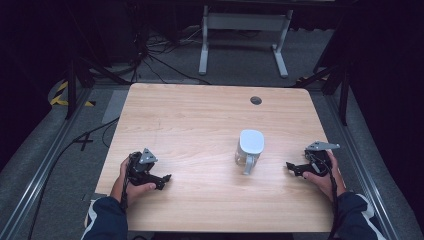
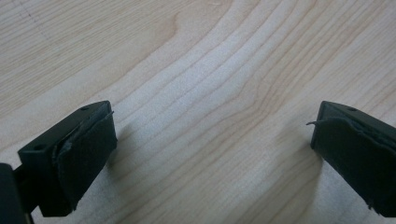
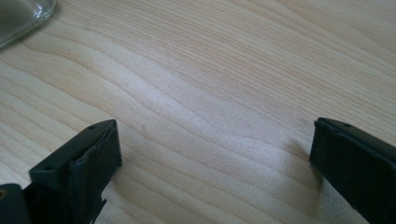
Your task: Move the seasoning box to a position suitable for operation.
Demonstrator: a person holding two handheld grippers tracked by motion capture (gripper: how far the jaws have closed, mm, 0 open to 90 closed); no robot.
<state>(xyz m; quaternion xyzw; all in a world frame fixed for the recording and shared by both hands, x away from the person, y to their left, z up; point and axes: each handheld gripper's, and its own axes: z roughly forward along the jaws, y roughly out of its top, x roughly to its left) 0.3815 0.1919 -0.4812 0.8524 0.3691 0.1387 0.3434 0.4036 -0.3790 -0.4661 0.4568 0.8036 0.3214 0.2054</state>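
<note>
While both tools rest low near the counter's front edge, I read the job as a reach for the jug.

Jug: a clear glass jug (image 1: pixel 248 150) with a white lid stands upright on the wooden counter (image 1: pixel 200 125), right of centre, its handle pointing back toward me. A curve of its glass base (image 3: pixel 18 16) sits at the top left corner of the right gripper view.

Left tool (image 1: pixel 161 180): spread wide, nothing between its jaws, bare wood grain under them in the left gripper view (image 2: pixel 212 154). It sits at the front left, well apart from the jug.

Right tool (image 1: pixel 295 169): also spread wide and empty (image 3: pixel 215 163), lying near the jug's right side, jaws pointing toward it but not touching.

Step in hand, as I judge it: bring the right tool to the handle, since it is the nearer one and already faces that way.

How I would do it well: keep the jaws spread until the handle lies squarely between the pads, come in level and slow, and close only then. Glass is smooth, so I want a firm pinch across the handle's flat sides.

Risk: nudging the jug's body on the approach could slide or tip it.

Left tool's role: I would steady the jug's body if it wobbles.
</note>
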